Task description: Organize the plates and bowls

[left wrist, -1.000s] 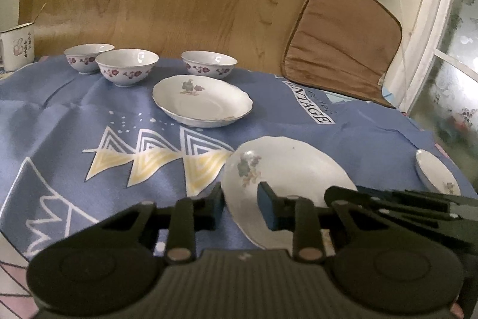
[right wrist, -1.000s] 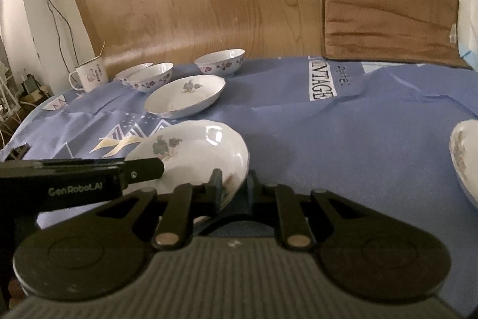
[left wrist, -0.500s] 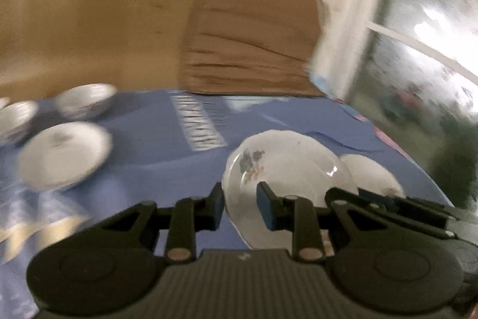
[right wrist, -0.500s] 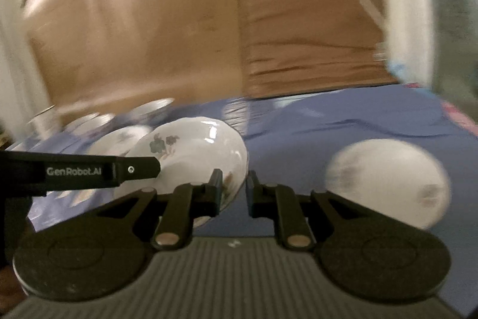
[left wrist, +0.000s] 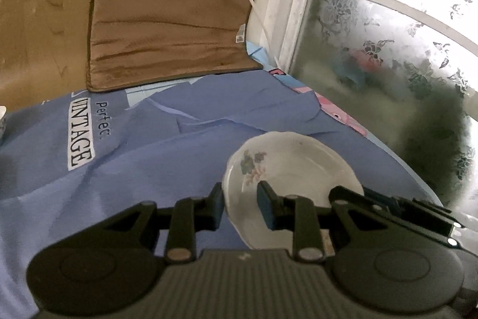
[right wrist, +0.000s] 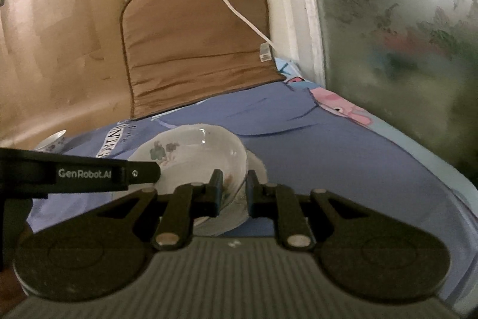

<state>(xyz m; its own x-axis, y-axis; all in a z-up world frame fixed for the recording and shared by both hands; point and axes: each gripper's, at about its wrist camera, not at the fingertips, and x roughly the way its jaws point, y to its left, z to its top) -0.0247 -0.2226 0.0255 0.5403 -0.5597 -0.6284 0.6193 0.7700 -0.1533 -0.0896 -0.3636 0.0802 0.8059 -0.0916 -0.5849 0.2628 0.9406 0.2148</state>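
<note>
Over the blue printed cloth on the worktop [left wrist: 155, 157], in front of the brown padded cushion [left wrist: 170, 11], we carry a white scalloped ceramic plate with a faded flower sprig [left wrist: 286, 169]; nothing lies in its shallow well. Our left tool [left wrist: 240, 205] is narrowed onto the plate's near-left rim, and our right tool [right wrist: 234, 193] is clenched on its opposite edge. Under it, in the right wrist view, a second white plate's rim [right wrist: 257, 166] peeks out.
</note>
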